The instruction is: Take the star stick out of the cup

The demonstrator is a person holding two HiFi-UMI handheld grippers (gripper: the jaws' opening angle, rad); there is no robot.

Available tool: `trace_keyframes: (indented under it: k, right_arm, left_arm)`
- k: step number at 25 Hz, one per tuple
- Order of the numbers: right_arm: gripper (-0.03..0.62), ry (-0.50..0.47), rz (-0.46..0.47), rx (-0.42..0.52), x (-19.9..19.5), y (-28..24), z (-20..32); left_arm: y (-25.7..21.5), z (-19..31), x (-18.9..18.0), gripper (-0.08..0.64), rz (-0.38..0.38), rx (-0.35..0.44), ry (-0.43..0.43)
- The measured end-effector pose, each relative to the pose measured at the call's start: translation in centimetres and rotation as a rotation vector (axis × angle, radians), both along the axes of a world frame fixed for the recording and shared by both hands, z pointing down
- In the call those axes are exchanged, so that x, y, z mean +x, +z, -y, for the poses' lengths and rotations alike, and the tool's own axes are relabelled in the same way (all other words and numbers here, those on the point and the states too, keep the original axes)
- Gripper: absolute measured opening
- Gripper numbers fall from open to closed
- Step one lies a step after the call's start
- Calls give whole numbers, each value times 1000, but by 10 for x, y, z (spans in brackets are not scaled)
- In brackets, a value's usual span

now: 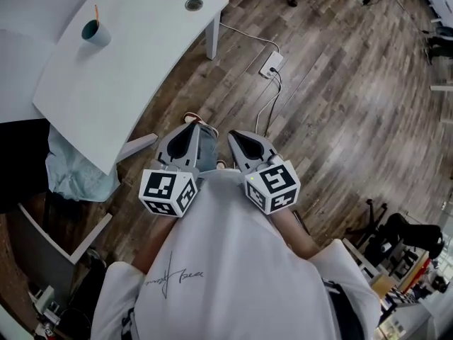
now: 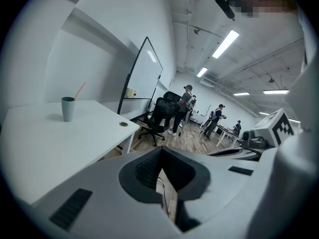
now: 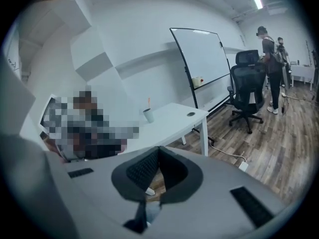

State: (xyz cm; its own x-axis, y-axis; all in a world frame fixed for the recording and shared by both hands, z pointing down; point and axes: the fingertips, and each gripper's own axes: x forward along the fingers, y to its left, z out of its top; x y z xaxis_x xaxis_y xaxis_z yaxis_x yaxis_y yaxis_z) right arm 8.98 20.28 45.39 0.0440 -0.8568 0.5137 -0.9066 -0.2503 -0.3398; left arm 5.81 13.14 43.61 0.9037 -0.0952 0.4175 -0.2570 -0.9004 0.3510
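Left gripper (image 1: 191, 126) and right gripper (image 1: 233, 134) closed, empty; cup (image 1: 95, 32) holding star stick (image 1: 96, 11) well apart.

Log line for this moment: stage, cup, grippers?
stage: pre-reach | cup: upright on table, stick inside | left gripper: shut, empty | right gripper: shut, empty

Broad white surface (image 1: 120, 76) lying bare all round the cup (image 1: 95, 32), its near edge facing open wooden floor (image 1: 340, 105), power strip (image 1: 272, 64) and cable (image 1: 263, 110) trailing low beside the surface's leg (image 1: 211, 37), office chair (image 3: 247, 91) and whiteboard (image 3: 199, 59) standing well beyond its far end.
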Motion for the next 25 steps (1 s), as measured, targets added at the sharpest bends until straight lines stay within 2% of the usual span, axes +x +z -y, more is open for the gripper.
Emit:
trace_keyframes:
  k: [11, 19, 25]
  right_arm:
    - [9, -36, -5, 8, 45, -7, 74]
    - [9, -173, -35, 32, 52, -17, 141]
    - [9, -294, -54, 66, 43, -28, 188]
  left_arm:
    - [-7, 76, 34, -3, -22, 8, -63]
    - [-21, 130, 38, -3, -58, 56, -158]
    - [-26, 168, 26, -3, -72, 73, -267]
